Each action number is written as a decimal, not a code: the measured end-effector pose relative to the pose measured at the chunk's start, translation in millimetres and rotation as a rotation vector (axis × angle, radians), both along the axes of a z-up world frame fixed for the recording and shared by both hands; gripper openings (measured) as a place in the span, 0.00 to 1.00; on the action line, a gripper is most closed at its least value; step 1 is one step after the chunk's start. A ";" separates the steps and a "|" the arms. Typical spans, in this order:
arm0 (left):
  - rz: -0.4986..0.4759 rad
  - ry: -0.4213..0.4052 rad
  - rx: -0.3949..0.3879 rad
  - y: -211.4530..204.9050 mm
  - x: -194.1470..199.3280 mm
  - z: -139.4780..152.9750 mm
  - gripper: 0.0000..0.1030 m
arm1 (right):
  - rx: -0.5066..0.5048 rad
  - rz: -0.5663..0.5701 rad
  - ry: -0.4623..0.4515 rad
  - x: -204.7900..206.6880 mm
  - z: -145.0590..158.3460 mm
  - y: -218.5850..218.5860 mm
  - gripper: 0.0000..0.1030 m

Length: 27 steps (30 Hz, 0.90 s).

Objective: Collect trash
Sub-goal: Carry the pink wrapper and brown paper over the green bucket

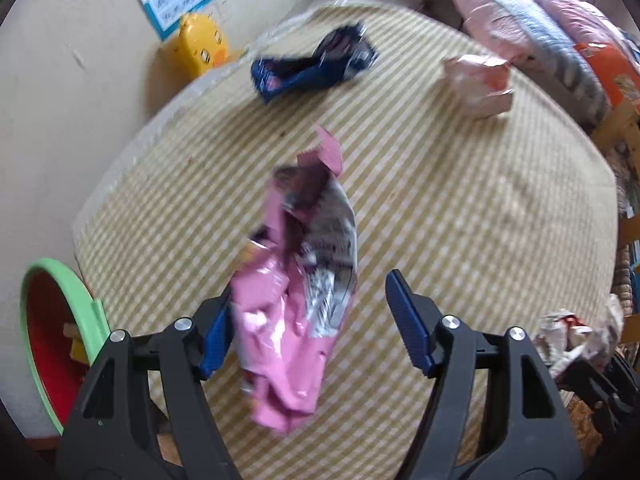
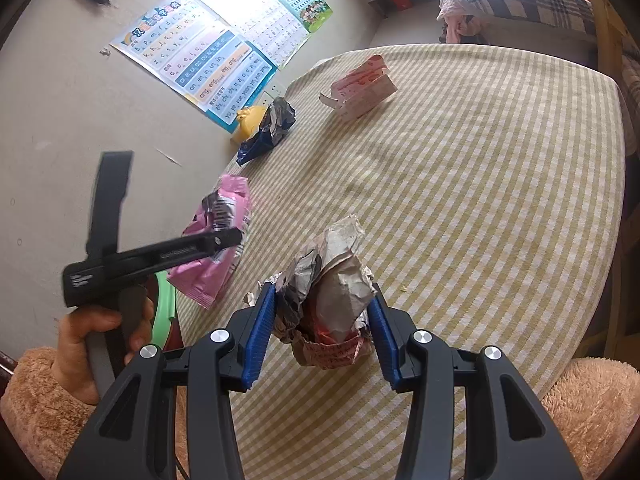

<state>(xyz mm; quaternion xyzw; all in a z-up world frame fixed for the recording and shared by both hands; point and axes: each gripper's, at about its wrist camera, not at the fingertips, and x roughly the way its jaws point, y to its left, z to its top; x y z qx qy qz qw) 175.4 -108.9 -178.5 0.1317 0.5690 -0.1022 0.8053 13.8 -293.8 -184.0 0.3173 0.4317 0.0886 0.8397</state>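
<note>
1. Your left gripper (image 1: pixel 308 320) points steeply down over the table's yellow-and-white striped cloth (image 1: pixel 460 208), and its jaws stand wide.
2. The pink snack wrapper (image 1: pixel 292 300) sits between those jaws. The left blue pad (image 1: pixel 216 332) is right against its edge; the right pad stands clear, so nothing clamps it.
3. Your right gripper (image 2: pixel 324 320) is closed at half width on a crumpled grey-and-red paper wad (image 2: pixel 332 280), both pads pressing its sides.
4. Further back on the cloth lie a dark blue wrapper (image 1: pixel 316 64) and a torn pink-and-white carton (image 1: pixel 480 84), well apart from each other.
5. A red bin with a green rim (image 1: pixel 60 300) stands just beside the table's left edge, below your left gripper.
6. A yellow duck toy (image 1: pixel 200 44) sits against the wall, under the alphabet posters (image 2: pixel 208 60).
</note>
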 end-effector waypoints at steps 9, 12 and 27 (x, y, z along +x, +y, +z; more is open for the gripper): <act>0.045 0.034 -0.028 13.2 -4.7 -14.9 0.45 | -0.014 -0.010 0.001 -0.5 0.6 -1.2 0.43; 0.031 -0.015 -0.050 14.1 -18.3 -1.3 0.45 | -0.036 -0.013 -0.006 -1.5 3.4 0.6 0.43; 0.011 -0.312 -0.175 38.4 -110.1 113.1 0.45 | -0.129 -0.036 -0.168 -25.4 87.7 26.1 0.43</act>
